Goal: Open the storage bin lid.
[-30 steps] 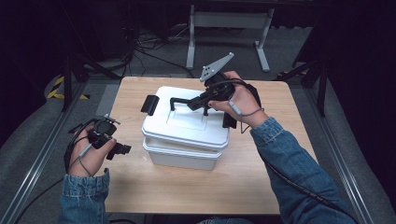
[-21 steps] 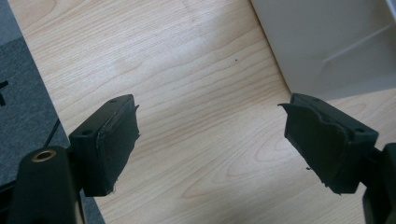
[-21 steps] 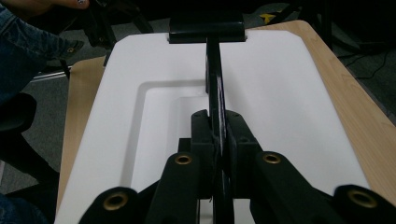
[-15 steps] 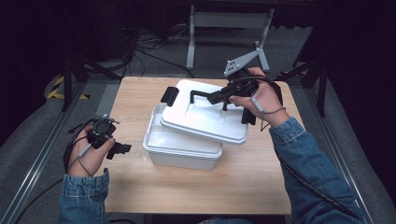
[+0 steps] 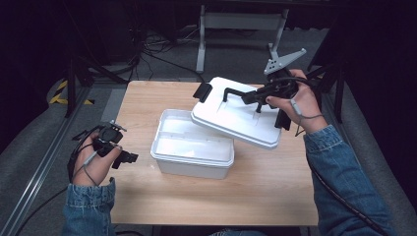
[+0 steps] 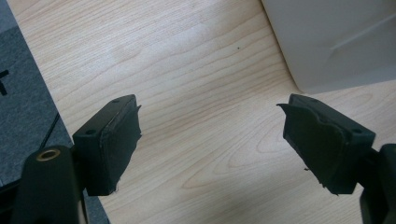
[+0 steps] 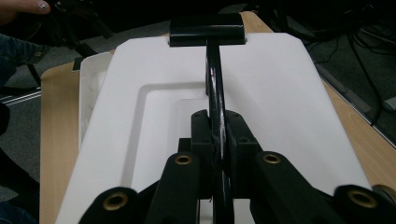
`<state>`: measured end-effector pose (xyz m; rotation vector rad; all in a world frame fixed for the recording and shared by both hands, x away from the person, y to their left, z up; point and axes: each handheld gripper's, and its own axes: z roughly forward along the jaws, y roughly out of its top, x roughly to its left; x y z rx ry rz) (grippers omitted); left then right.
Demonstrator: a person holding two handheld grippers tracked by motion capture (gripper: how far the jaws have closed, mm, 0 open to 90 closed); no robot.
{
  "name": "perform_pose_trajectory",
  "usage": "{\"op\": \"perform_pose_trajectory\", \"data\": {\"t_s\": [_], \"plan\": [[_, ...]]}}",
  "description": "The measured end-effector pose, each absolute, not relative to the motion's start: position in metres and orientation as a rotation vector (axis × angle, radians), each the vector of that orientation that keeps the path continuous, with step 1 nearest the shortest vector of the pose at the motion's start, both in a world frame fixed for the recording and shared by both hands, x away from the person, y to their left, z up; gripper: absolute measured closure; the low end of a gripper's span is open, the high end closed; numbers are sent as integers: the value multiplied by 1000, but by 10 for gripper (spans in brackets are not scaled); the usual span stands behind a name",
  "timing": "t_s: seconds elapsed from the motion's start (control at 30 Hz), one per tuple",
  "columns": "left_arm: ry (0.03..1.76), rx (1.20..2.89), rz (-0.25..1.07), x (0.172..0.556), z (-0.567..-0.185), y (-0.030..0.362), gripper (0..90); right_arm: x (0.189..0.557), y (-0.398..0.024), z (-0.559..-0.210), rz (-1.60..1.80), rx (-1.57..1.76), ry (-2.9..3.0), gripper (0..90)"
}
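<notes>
The right gripper has its jaws pressed together on the thin black handle of the white lid. The handle runs straight away between the jaws to a black clip at the far edge of the lid. In the high view the right gripper holds the lid in the air, tilted, above the right part of the table. The lower left edge of the lid overlaps the right rim of the white box. The box stands open on the table, near the middle.

The left gripper has its jaws wide apart and holds nothing. Between them is only bare wood, and a corner of the box is at the upper right. In the high view the left gripper is at the left edge of the table, just beside the box but apart from it.
</notes>
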<state>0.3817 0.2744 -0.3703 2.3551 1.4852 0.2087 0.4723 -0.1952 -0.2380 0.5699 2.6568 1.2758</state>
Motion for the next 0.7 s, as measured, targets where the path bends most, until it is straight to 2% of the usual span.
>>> {"op": "perform_pose_trajectory", "data": {"t_s": [0.47,0.7], "plan": [[1485,2356,197,383,-372,273,194,486,-264,-247,1207,771,2566,841],[1480,2370,197,383,-372,272,194,493,-285,-258,1164,842,2547,842]]}}
